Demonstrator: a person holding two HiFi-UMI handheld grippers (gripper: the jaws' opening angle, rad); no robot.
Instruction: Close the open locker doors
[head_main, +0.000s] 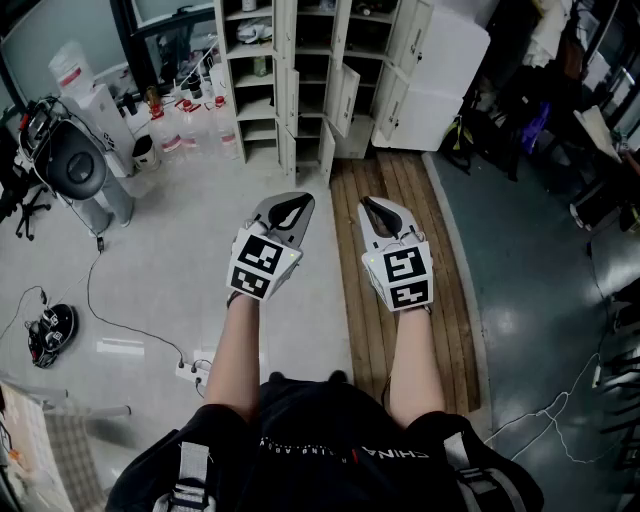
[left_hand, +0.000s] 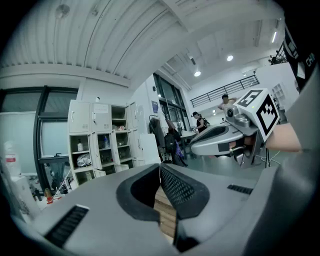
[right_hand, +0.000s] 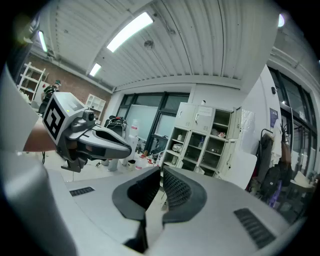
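The white locker unit (head_main: 290, 70) stands a few steps ahead at the top of the head view, with several doors (head_main: 343, 98) hanging open and shelves with items showing. It also appears in the left gripper view as lockers (left_hand: 97, 142) and in the right gripper view as lockers (right_hand: 202, 145). My left gripper (head_main: 296, 203) and right gripper (head_main: 374, 206) are held side by side in front of me, pointing at the lockers, well short of them. Both are shut with nothing between the jaws, as seen on the left gripper (left_hand: 160, 167) and on the right gripper (right_hand: 161, 172).
Bottles (head_main: 190, 125) stand on the floor left of the lockers, and a round fan (head_main: 75, 165) is further left. A wooden plank strip (head_main: 400, 280) runs under my right side. A white cabinet (head_main: 440, 70) sits right of the lockers. A power strip (head_main: 190, 370) and cables lie near my feet.
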